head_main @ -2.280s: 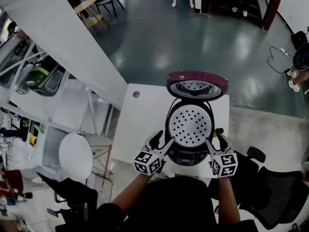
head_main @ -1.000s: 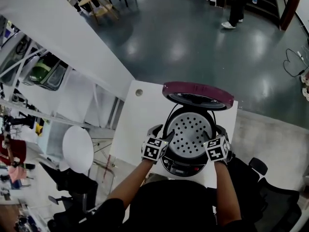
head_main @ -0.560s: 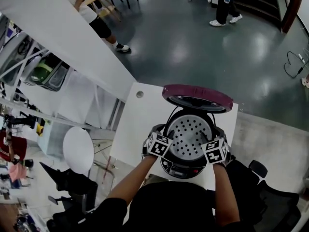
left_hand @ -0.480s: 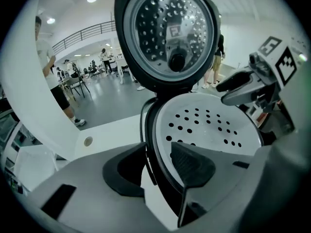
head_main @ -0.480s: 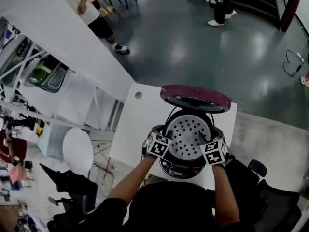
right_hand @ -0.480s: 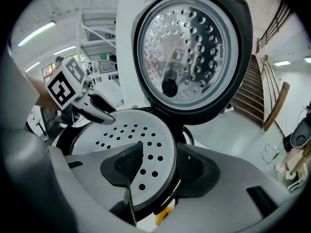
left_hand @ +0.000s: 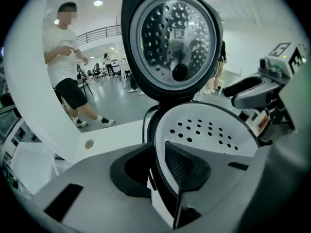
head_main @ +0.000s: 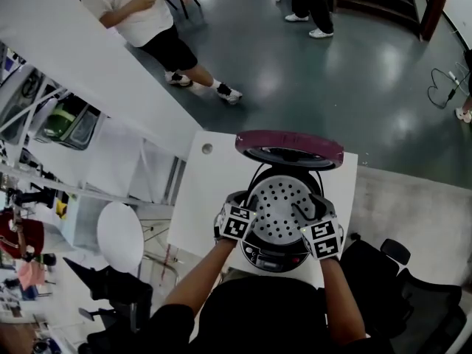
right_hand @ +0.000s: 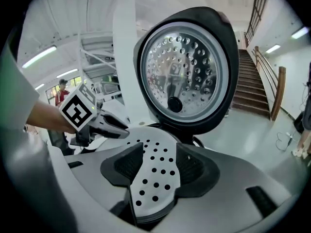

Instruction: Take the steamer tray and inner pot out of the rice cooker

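The step in hand is the first lift: getting the steamer tray (head_main: 284, 206) out of the rice cooker (head_main: 276, 255). The cooker stands at the near right of the white worktop (head_main: 210, 190) with its lid (head_main: 289, 147) swung up on the far side. The perforated white tray sits in the cooker's mouth, and both claws are on it.

The left claw (left_hand: 156, 160) straddles the tray's left rim, one pad outside and one inside. Its jaws have just been closing and now pinch the rim between them. The right claw (right_hand: 154, 165) is clamped on the tray's right edge, with the holed sheet running up between its two pads. In the right gripper view that side looks tipped slightly upward. The inner pot is under the tray, and no view shows it plainly.

As I judge it, the next move calls for both hands to rise together and keep the tray level. The tray has to clear the cooker's mouth without hitting the raised lid. Then it can go to the bare worktop on the left. The rim is thin, so an uneven pull could let it slip from one claw. Only then is the pot within reach.
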